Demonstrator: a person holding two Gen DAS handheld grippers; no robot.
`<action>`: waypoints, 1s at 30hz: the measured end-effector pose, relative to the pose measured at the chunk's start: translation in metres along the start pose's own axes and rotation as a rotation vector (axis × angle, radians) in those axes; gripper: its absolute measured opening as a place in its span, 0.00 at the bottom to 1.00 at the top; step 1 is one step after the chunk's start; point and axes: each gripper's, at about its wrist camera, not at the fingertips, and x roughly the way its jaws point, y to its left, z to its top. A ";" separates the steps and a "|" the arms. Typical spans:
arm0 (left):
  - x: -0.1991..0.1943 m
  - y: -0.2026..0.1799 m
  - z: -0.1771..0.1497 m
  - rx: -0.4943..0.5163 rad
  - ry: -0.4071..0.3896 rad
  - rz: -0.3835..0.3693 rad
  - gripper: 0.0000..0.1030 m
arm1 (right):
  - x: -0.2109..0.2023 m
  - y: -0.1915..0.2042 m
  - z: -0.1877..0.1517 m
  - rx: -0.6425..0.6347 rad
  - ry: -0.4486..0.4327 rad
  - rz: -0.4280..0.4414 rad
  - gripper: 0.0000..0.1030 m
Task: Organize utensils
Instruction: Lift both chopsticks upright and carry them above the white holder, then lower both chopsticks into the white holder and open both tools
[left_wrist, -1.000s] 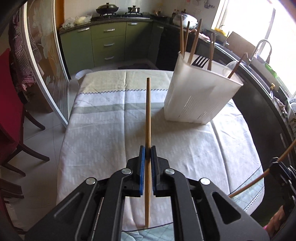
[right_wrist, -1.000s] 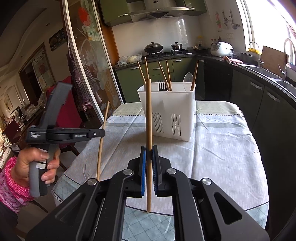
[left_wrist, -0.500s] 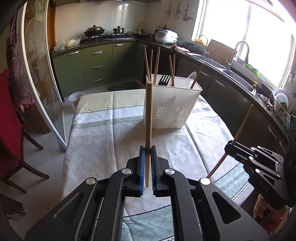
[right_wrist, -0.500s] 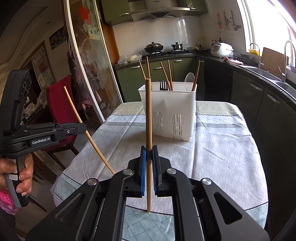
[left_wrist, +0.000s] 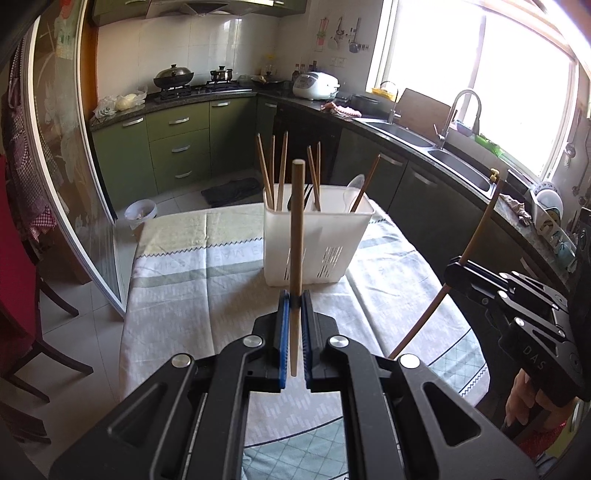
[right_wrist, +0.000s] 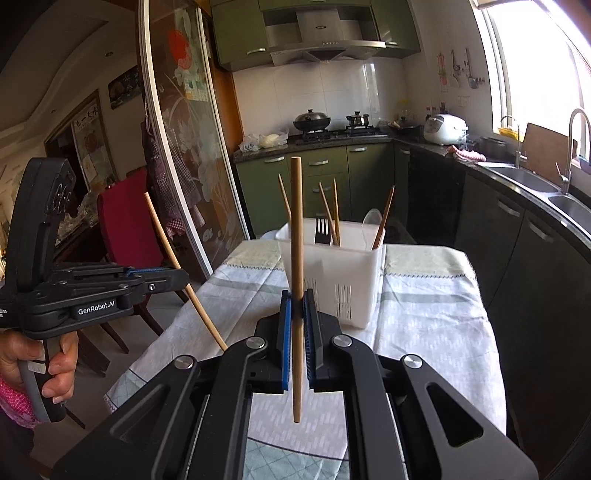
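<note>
Fingers (left_wrist: 283, 332) of each gripper pinch a plain, straight wooden chopstick (left_wrist: 296, 236).

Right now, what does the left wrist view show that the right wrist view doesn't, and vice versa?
Left wrist view only: the right gripper seen from the side, jaws shut on its wooden chopstick.
Right wrist view only: the left gripper seen from the side, the hand holding it, and the steel range hood.
Both: the white plastic utensil caddy on the cloth-covered table, and a chopstick clamped upright in the view's own jaws.
</note>
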 end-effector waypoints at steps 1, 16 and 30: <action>-0.004 -0.002 0.009 0.006 -0.015 -0.003 0.06 | -0.004 -0.002 0.010 -0.001 -0.021 -0.005 0.07; -0.014 -0.029 0.141 0.052 -0.247 0.004 0.06 | -0.004 -0.028 0.144 0.009 -0.273 -0.066 0.07; 0.107 -0.015 0.123 0.047 -0.093 0.049 0.06 | 0.105 -0.063 0.133 0.040 -0.159 -0.102 0.07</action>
